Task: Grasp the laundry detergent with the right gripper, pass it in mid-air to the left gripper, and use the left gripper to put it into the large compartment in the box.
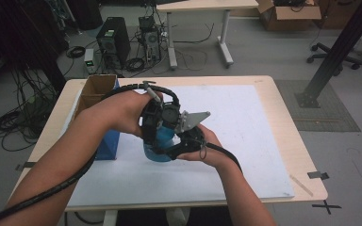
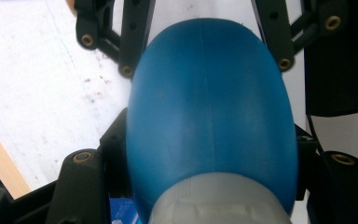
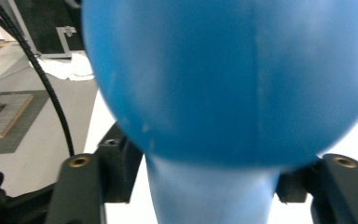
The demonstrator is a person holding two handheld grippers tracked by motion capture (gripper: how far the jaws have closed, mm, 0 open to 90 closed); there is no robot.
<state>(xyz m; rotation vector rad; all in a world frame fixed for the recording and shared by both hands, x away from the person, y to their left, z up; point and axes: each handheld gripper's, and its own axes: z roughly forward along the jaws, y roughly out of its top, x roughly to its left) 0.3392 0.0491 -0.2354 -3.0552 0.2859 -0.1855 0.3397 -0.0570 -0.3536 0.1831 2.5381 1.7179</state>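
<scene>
A blue rubber bulb (image 1: 162,140) with a grey neck hangs just above the white sheet (image 1: 245,136) at mid-table, held between both grippers. My left gripper (image 1: 152,128) comes at it from the left and above. In the left gripper view the bulb (image 2: 209,121) sits between my jaws, which press its sides near the grey neck (image 2: 219,200). My right gripper (image 1: 185,143) meets it from the right. Its jaws flank the bulb's far end in the left gripper view (image 2: 203,46). In the right gripper view they clamp the narrower blue part (image 3: 212,191) under the round body (image 3: 228,74).
A blue box with an open cardboard top (image 1: 98,101) stands on the table's left side, right by my left forearm. The wooden table edge (image 1: 306,155) runs around the sheet. Cables, computers, another table and a black post stand on the floor beyond.
</scene>
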